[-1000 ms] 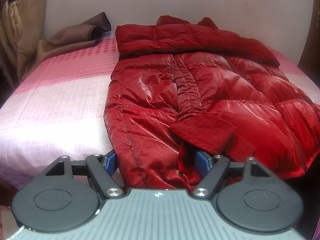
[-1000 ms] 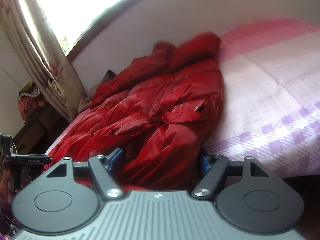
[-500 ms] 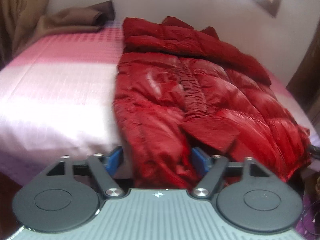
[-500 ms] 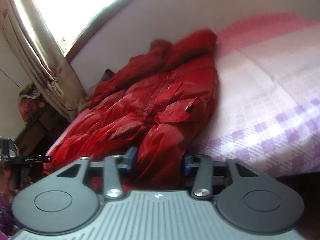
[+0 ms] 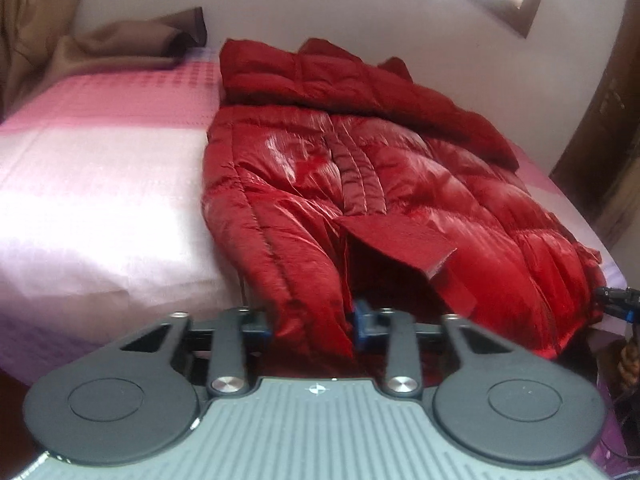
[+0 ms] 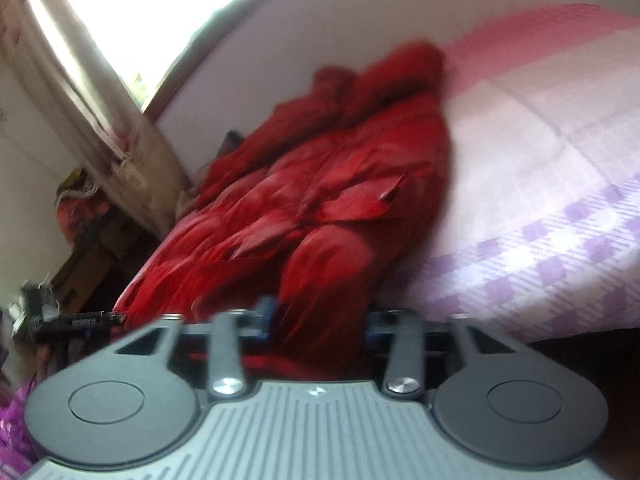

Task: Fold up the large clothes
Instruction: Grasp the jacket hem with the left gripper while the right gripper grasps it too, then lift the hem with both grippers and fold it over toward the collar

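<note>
**Red padded coat gripped at both hem corners**

Red, shiny quilted fabric fills the gap between both pairs of blue pads. The left gripper has just been closing, and its jaws now pinch a bunched fold of the down coat at the near edge of the bed. The right gripper has likewise just been closing, and its jaws clamp another puffed fold of the coat's near hem; that view is blurred, so how deep the bite goes cannot be told.

Outward from the jaws, the coat lies lengthwise on the pink and lilac checked bedspread, hem near and hanging slightly over the bed's edge, hood and folded sleeve far, close to the white wall. A dark red flap stands up near the middle of the hem. A brown cloth lies at the far left corner, well apart from the coat.

The next step is probably lifting the hem toward the hood. Judged from here, the risks are these: the fabric looks slick and airy, so a thick, springy fold may slide out of either grip during a lift; uneven bites could skew the fold line; the loose flap may tuck under and bulge; and dragging could pull the bedspread along.
</note>
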The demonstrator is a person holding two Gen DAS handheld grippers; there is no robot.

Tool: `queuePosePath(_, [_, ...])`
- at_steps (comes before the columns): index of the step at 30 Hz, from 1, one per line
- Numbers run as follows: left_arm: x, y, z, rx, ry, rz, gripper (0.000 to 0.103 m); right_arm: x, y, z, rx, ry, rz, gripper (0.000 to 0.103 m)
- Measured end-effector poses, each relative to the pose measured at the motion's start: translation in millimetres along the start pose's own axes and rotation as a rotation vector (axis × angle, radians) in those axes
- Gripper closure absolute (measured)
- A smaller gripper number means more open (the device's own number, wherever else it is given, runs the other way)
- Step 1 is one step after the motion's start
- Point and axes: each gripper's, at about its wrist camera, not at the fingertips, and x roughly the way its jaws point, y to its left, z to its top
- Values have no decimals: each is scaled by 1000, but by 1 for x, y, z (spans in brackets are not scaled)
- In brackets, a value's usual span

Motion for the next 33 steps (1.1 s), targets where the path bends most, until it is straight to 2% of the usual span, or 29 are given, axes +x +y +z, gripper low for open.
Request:
queuePosePath(3, [-3,0,0,-21,-12,4,80,-2,0,-1,22,-8,2,84])
queuePosePath(6, [-8,-1,0,-28,-19,5,83,-7,2,-2,37,-20,16,86])
queuePosePath(17, [-27,8,-11,-106,-35,-5,84,-30,1,-3,115,-24,137,88])
queuePosePath(22, [-51,8,-14,-128,-164,-23,85,-44,4,-4,149,-46,186,88])
queuePosePath(27, [-56,2,0,-90,-206,-4,87,-55,14,15,153,-96,259,88])
queuePosePath(33, [-61,-8,24,-75,-279,-8,88,-58,24,41,148,-149,305,88])
